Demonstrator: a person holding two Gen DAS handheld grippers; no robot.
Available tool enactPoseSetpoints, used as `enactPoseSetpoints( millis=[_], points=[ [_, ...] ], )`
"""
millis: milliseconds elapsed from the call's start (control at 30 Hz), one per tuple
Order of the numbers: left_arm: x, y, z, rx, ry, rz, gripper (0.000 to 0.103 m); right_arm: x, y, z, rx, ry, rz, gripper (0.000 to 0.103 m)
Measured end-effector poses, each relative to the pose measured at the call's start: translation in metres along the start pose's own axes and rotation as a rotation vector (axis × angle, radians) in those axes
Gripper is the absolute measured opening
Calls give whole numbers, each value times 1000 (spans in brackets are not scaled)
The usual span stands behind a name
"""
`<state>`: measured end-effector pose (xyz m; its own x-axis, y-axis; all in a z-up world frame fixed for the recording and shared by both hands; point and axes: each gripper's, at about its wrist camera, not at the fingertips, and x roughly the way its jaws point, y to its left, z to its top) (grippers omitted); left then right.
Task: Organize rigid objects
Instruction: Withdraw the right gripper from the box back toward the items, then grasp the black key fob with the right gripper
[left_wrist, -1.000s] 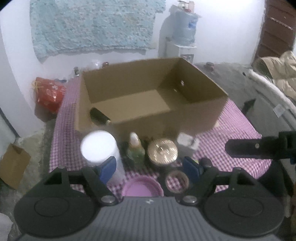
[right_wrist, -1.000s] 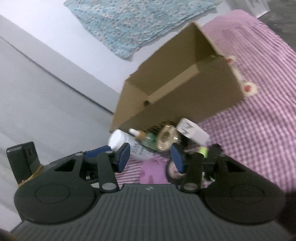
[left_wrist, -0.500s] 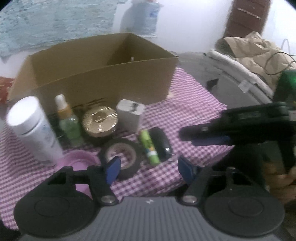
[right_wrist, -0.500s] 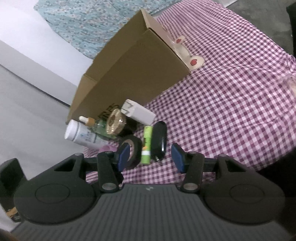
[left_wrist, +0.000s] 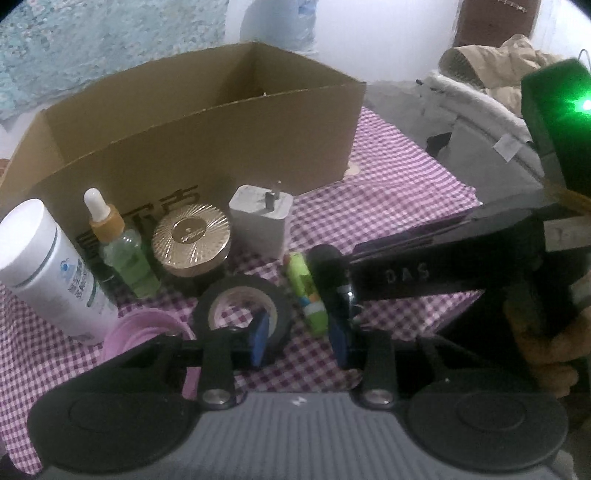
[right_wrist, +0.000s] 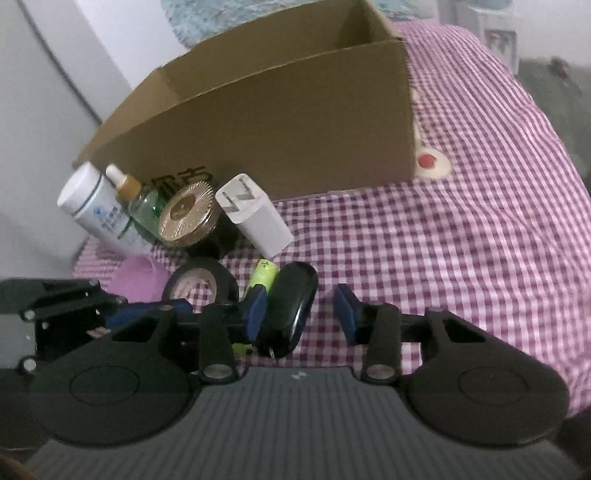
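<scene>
Checked purple cloth, cardboard box behind. Left gripper closing around green tube, no contact. Right gripper closing around black oval case, left pad touching.

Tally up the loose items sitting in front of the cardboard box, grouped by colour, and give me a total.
White: 2, the bottle and the charger plug
Green: 2, the dropper bottle and the small tube
Black: 2, the tape roll and the oval case
Gold: 1, the gold-lidded jar
Pink: 1, the lid
Total: 8
</scene>
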<state>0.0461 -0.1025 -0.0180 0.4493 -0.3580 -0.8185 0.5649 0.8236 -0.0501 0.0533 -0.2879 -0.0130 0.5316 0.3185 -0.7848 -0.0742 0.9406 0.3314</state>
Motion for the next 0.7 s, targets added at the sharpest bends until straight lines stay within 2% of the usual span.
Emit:
enactPoseSetpoints(
  millis=[200, 267, 433, 567, 700],
  points=[
    [3, 1, 2, -6, 21, 34, 38, 6, 11, 3, -94, 19, -25, 32],
    [1, 2, 2, -14, 22, 31, 40, 5, 11, 2, -104, 22, -33, 27],
    [1, 1, 2, -16, 21, 29, 44, -1, 5, -1, -95, 22, -45, 26],
    [-3, -1, 3, -18, 19, 25, 52, -6, -2, -4, -77, 17, -51, 26],
    [-6, -3, 4, -14, 16, 25, 53, -10, -11, -7, -44, 9, -42, 26]
  ],
)
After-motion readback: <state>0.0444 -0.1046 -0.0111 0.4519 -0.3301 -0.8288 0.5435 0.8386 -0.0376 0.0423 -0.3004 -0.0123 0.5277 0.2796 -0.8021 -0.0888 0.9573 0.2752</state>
